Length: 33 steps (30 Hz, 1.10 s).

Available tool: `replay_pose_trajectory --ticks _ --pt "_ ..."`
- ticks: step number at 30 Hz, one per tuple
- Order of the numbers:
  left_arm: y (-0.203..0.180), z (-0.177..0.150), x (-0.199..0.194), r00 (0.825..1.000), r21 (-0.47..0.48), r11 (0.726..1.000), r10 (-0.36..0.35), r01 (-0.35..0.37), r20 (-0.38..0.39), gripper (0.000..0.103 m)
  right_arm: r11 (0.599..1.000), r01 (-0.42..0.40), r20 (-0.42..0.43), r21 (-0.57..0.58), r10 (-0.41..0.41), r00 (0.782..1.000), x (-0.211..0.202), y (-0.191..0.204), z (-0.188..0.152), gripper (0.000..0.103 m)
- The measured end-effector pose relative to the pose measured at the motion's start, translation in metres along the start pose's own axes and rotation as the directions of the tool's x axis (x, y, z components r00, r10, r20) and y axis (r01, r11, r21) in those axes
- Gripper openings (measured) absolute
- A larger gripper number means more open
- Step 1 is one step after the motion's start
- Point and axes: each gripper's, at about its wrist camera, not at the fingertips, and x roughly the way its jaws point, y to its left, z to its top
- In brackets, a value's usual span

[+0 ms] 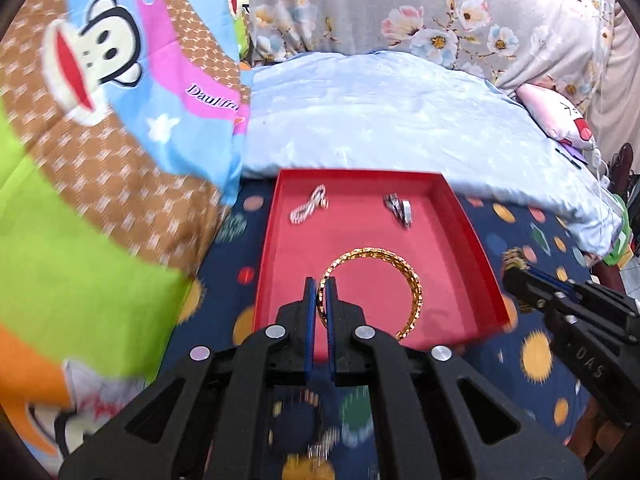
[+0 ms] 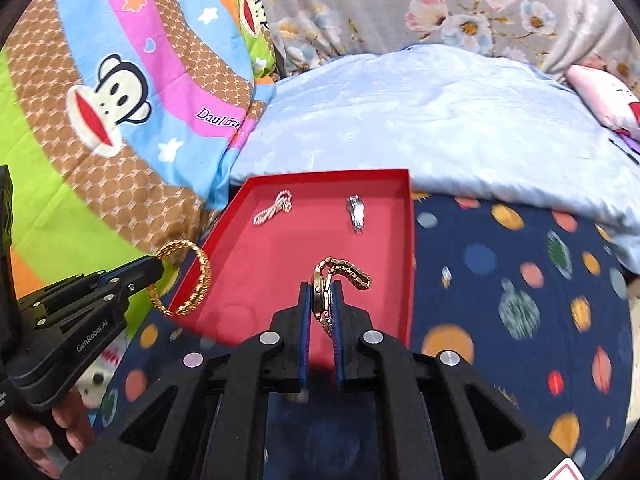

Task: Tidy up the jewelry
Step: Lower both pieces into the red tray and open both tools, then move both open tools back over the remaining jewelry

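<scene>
Left claw: your left gripper (image 1: 321, 286) is clamped on the near edge of the gold beaded bangle (image 1: 376, 292), thin rim only between the blue pads.
Bangle's place: it hangs ahead of that claw, over the near part of the shallow red cardboard tray (image 1: 472, 240), seemingly lifted clear of the floor.
Right claw: your right gripper (image 2: 322, 294) is clamped on the gold link-band wristwatch (image 2: 340, 280), case between the pads, band curling free to the right.
Watch's place: ahead of that claw, above the tray's near half.
Beyond both claws: a white beaded bracelet (image 1: 308, 208) and a silver metal watch (image 1: 398, 208) lie at the tray's far end, well apart.
Risk, bangle: a narrow pinch on a round hoop; a quick swing could let it pivot or slip out onto the dark dotted bedsheet (image 1: 532, 344).
Risk, watch: the loose band may snag the tray wall as you lower.
Risk, tray: light cardboard on soft bedding; a nudge would probably shift it and scatter the far pieces.
Risk, claws: they sit near each other; converging could knock the two pieces together.
</scene>
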Motion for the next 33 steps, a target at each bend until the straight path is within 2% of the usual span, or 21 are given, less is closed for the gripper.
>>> replay_pose_trajectory --ticks 6,11,15,16,17,19,23,25,28,30,33 --pt "-0.002 0.032 0.066 0.999 -0.01 1.0 0.012 -0.012 -0.051 0.004 1.0 0.008 -0.064 0.009 -0.007 0.998 0.064 -0.015 0.031 0.009" --pt "0.0 0.037 0.109 0.995 -0.014 1.0 0.026 -0.028 -0.101 0.004 0.999 0.018 -0.114 0.029 -0.014 0.993 0.101 -0.029 0.035 0.009" --pt "-0.001 0.037 0.127 0.992 -0.01 1.0 0.027 -0.029 -0.119 0.007 0.999 0.034 -0.127 0.002 -0.033 0.991 0.115 -0.028 0.035 0.01" --pt "-0.002 0.037 0.131 0.992 -0.009 1.0 0.027 -0.028 -0.12 0.008 0.999 0.042 -0.12 -0.007 -0.043 0.992 0.114 -0.027 0.036 0.013" --pt "-0.001 0.037 0.132 0.992 -0.009 0.999 0.04 -0.041 -0.116 0.011 0.998 0.06 -0.112 -0.02 -0.062 0.992 0.113 -0.025 0.037 0.022" --pt "0.001 0.037 0.128 0.993 -0.01 0.998 0.062 -0.063 -0.103 0.03 0.995 0.091 -0.074 -0.04 -0.094 0.993 0.101 -0.022 0.037 0.034" --pt "0.007 0.034 0.099 0.996 -0.011 0.997 0.076 -0.076 -0.04 0.038 0.995 0.097 -0.028 -0.037 -0.098 0.995 0.068 -0.02 0.031 0.042" --pt "0.01 0.029 0.082 0.996 -0.004 0.997 0.083 -0.083 -0.021 0.046 0.994 0.099 -0.013 -0.035 -0.099 0.995 0.049 -0.019 0.022 0.045" --pt "0.019 0.012 0.054 0.997 -0.03 0.997 0.068 -0.068 -0.024 0.048 0.994 0.108 0.003 -0.023 -0.108 0.994 0.017 -0.018 -0.001 0.051" --pt "0.026 -0.005 0.038 0.998 -0.052 0.997 0.052 -0.054 -0.038 0.048 0.995 0.099 -0.004 0.007 -0.099 0.995 -0.001 -0.021 -0.021 0.052" --pt "0.032 -0.034 0.018 0.996 -0.065 0.996 0.064 -0.068 -0.056 0.048 0.994 0.106 -0.026 0.032 -0.105 0.994 -0.024 -0.023 -0.057 0.053"
